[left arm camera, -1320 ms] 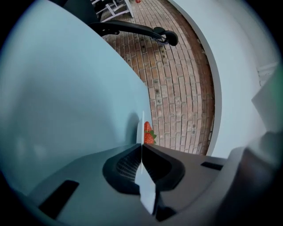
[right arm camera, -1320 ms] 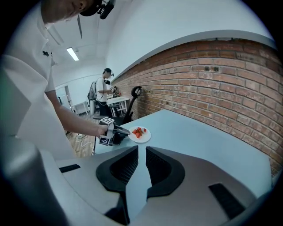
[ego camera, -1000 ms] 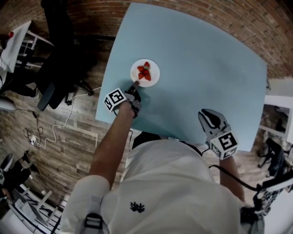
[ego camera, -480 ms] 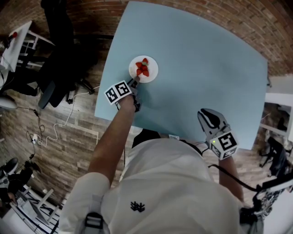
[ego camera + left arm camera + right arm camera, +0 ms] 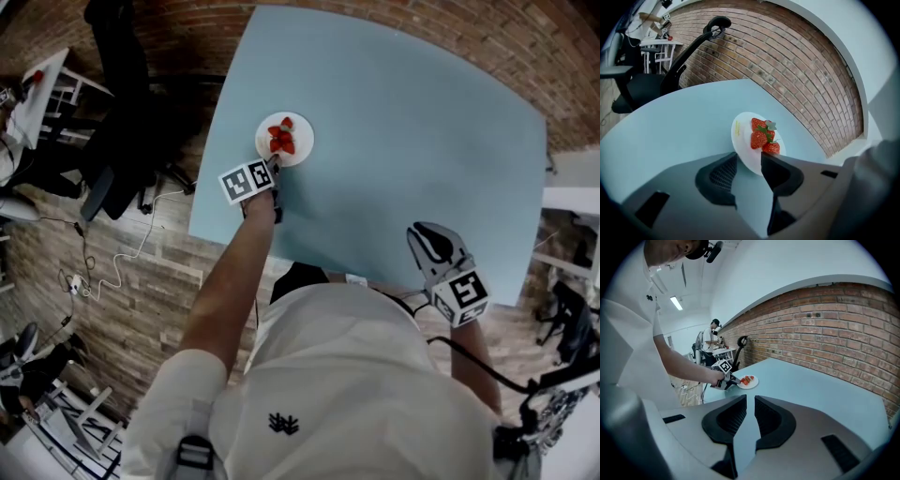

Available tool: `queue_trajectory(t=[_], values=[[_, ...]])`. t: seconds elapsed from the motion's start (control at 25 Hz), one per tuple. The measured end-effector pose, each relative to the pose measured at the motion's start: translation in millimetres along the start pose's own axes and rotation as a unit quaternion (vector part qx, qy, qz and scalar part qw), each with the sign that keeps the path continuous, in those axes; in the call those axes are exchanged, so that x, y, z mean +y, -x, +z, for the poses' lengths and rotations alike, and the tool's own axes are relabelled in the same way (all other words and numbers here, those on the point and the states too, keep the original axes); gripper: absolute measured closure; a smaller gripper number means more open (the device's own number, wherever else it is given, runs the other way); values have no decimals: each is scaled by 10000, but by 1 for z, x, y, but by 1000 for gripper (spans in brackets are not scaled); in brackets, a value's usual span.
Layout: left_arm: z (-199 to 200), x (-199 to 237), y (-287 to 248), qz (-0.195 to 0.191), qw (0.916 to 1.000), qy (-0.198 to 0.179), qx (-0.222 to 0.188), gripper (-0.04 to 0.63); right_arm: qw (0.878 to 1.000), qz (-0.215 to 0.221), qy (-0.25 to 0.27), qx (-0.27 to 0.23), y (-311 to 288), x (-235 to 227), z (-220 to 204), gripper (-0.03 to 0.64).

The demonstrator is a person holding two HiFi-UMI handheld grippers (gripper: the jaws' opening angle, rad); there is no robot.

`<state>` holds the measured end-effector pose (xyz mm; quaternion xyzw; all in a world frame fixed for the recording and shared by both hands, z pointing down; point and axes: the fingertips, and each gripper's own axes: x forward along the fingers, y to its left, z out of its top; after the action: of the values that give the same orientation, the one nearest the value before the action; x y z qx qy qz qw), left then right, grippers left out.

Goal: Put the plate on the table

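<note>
The left tongs (image 5: 749,160) were opening, their tips spread to either side of the near rim of the plate (image 5: 742,140). Bearing strawberries (image 5: 761,136), it lay flat on the blue worktop (image 5: 670,126), at 12 o'clock from them. The right tongs (image 5: 750,401), narrowly parted, held nothing.

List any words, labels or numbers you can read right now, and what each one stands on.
No words or numbers can be read in any view.
plate: a small yellow print near the rim, too small to read.
marker cubes: black-and-white square patterns, no lettering.
shirt emblem: a small dark figure, no letters.
</note>
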<state>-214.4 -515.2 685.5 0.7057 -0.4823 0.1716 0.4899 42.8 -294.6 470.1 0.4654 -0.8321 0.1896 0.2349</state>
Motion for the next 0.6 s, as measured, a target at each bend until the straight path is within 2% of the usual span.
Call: queue_trajectory(t=[0.2,0.36,0.6], values=[[-2,-5,2,239,9993,-292,-26,415,9999,77,79,-12,9,-8,0,560],[-2,-7,16,395,9981,-434,-172,413,9995,173,228,-135,16,-14,2,560],[-6,-22,56,396,9958,-653,-510,413,9980,407,381,-295,26,-15,-1,560]])
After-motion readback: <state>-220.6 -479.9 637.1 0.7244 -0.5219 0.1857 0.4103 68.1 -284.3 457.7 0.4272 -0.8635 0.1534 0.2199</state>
